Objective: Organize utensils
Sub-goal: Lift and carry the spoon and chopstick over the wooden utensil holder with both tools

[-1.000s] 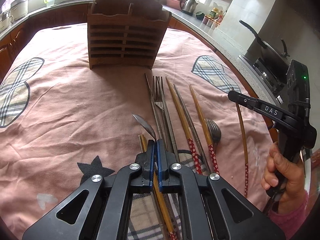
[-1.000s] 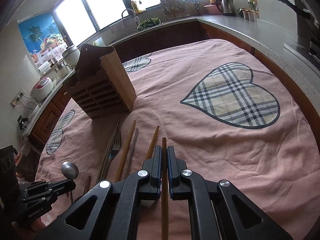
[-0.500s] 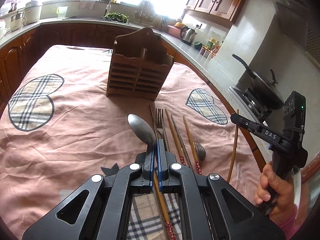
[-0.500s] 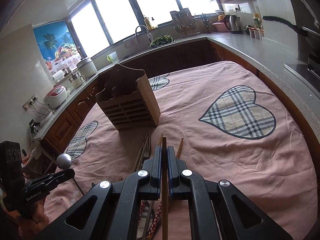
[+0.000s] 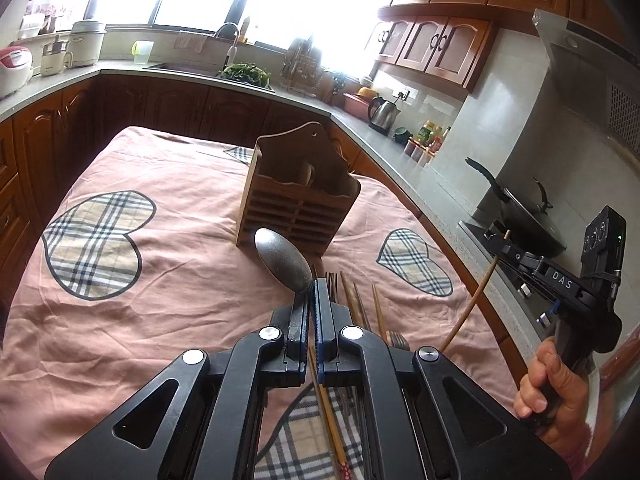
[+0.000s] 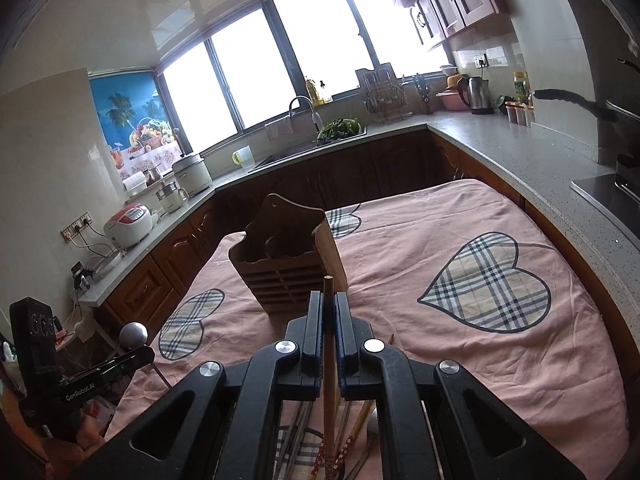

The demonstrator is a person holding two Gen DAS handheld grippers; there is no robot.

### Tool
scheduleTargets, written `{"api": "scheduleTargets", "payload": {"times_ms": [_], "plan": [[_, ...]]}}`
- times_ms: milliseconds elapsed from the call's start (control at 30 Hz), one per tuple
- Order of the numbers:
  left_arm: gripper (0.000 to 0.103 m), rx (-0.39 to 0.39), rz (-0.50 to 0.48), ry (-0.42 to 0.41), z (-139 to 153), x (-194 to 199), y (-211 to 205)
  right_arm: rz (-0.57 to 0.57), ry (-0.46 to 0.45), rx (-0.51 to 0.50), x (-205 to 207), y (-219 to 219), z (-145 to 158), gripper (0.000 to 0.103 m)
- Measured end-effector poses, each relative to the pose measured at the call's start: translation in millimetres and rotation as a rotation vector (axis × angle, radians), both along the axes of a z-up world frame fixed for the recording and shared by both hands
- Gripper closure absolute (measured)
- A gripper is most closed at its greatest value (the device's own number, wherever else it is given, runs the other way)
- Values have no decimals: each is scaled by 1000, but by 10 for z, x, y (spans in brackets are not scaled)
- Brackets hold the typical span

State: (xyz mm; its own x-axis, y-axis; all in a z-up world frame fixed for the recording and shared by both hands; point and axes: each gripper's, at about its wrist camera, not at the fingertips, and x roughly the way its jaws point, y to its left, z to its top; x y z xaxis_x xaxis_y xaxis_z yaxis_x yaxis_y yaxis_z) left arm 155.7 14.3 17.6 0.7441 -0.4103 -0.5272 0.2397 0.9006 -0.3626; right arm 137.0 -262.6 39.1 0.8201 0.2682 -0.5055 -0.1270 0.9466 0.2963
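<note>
I am working in a home kitchen — wooden cabinets [image 5: 436, 46] line the walls above a grey stone counter [image 6: 492, 140]. I see a sink with faucet [image 6: 304, 110] under wide windows [image 6: 280, 64], an electric kettle [image 6: 478, 94], a rice cooker [image 6: 128, 226], and a black wok [image 5: 520, 212] on the stove — ordinary household fittings.
</note>
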Motion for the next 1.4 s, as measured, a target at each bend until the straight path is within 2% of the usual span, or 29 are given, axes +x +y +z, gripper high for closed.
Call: {"api": "scheduleTargets", "payload": {"times_ms": [433,667,867,1067,1233,1400], "plan": [[101,22,77,-170,537,440,125,-32,-159,60,385,97,430,98],[101,21,131,-229,749,889,189,-51,-243,89,782,152,724,98],[101,64,180,-275,839,1369,149,-72,-282,108,1199,194,846,98],[101,84,204,-274,688,1852,60,-76,-276,94,1643,244,727,98],[101,106,216,-233,381,2162,-59,-76,-254,91,1892,288,405,98],[101,140,218,-195,110,2308,-189,-88,-201,94,2063,324,31,98]]}}
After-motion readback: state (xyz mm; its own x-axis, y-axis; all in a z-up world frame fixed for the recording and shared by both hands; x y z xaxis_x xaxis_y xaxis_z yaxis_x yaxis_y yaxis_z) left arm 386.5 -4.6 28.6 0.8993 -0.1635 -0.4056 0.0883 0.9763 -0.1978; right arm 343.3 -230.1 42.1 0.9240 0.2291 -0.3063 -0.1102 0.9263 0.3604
